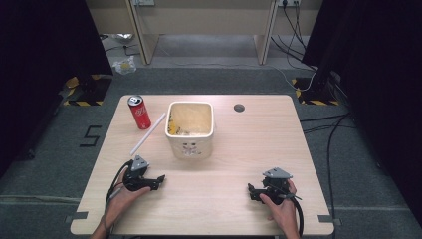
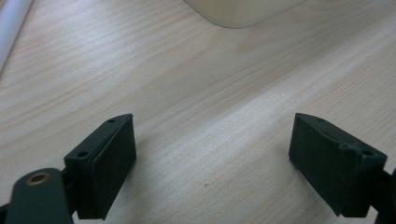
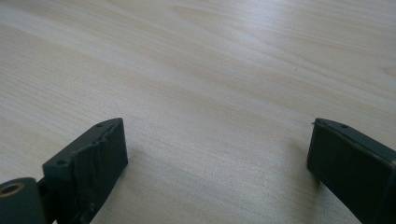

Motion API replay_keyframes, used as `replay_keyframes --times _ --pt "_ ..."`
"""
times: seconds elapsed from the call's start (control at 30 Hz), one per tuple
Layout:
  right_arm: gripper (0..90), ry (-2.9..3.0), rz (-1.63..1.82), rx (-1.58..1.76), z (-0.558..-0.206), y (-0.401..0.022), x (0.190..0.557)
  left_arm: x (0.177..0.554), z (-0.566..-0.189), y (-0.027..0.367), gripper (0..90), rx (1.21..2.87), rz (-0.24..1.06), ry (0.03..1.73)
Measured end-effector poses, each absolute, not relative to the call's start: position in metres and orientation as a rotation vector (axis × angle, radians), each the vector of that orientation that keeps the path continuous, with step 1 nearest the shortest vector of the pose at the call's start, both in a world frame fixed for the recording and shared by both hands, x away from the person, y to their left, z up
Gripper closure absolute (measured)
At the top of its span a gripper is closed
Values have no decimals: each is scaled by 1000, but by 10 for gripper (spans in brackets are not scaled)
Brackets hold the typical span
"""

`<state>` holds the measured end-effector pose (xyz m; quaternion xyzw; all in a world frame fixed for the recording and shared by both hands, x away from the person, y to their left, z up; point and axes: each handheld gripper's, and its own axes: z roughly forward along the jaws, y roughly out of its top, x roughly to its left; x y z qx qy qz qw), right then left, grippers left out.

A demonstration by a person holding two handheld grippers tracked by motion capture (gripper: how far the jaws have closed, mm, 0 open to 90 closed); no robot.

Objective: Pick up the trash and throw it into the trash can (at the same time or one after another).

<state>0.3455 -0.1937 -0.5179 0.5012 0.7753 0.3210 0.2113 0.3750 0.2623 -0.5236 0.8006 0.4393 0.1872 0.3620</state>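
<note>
A plastic bag (image 1: pixel 124 65) lies on the grey floor (image 1: pixel 209 79) (beyond the table).

Count on the light wooden table (image 1: pixel 224 199): one red aluminium drink can (image 1: pixel 140 112), upright. One long white plastic tube (image 1: pixel 148 133), lying flat. One cream square plastic bin (image 1: pixel 190 129); contents too small to count. Two black two-jaw handheld grippers: left gripper (image 1: pixel 158 179), right gripper (image 1: pixel 250 191), one per hand. One round dark hole (image 1: pixel 239 107) in the tabletop.
</note>
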Motion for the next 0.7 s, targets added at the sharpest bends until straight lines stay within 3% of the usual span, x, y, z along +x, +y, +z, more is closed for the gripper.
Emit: replay_keyframes --times 0.53,0.7 --pt "50 2156 892 1391 -518 -194 346 378 -519 268 173 2029 441 1131" --pt "50 2156 891 1393 -518 -194 346 384 -500 284 185 1944 508 1155"
